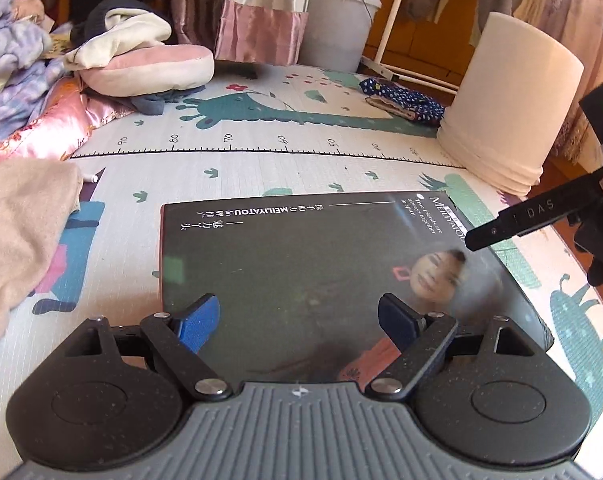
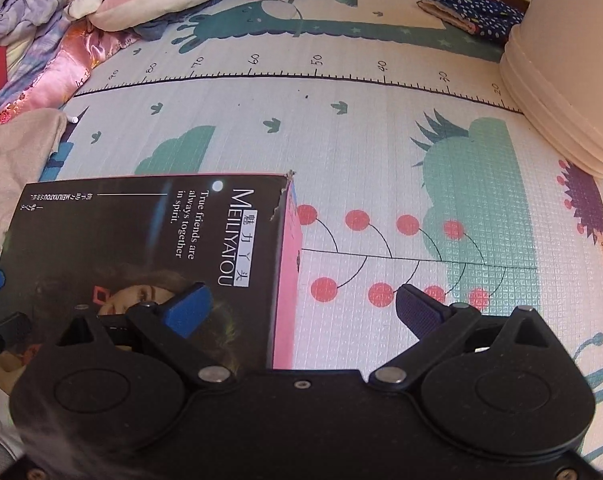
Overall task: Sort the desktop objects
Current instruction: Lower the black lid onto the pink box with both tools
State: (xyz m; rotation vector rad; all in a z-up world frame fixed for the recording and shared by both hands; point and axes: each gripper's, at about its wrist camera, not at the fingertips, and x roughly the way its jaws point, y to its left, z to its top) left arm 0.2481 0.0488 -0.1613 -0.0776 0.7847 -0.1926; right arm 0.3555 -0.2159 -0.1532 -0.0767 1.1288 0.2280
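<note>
A flat black box [image 1: 309, 264] printed "MEILIYATOU", with a woman's face and pink sides, lies on the patterned play mat [image 1: 261, 168]. It also shows in the right wrist view [image 2: 141, 248]. My left gripper [image 1: 297, 320] is open and empty, its blue pads hovering over the box's near edge. My right gripper [image 2: 297, 304] is open and empty, straddling the box's right edge: left pad over the lid, right pad over the mat. A right gripper finger [image 1: 517, 224] shows at the box's far right corner in the left wrist view.
A cream bucket [image 1: 513, 112] stands at the right. A navy dotted pouch [image 1: 401, 100] lies beside it. A pink cushion [image 1: 149, 68] and piled clothes [image 1: 17, 64] fill the left; a beige cloth [image 1: 21, 240] lies nearer. A white planter [image 1: 337, 20] stands behind.
</note>
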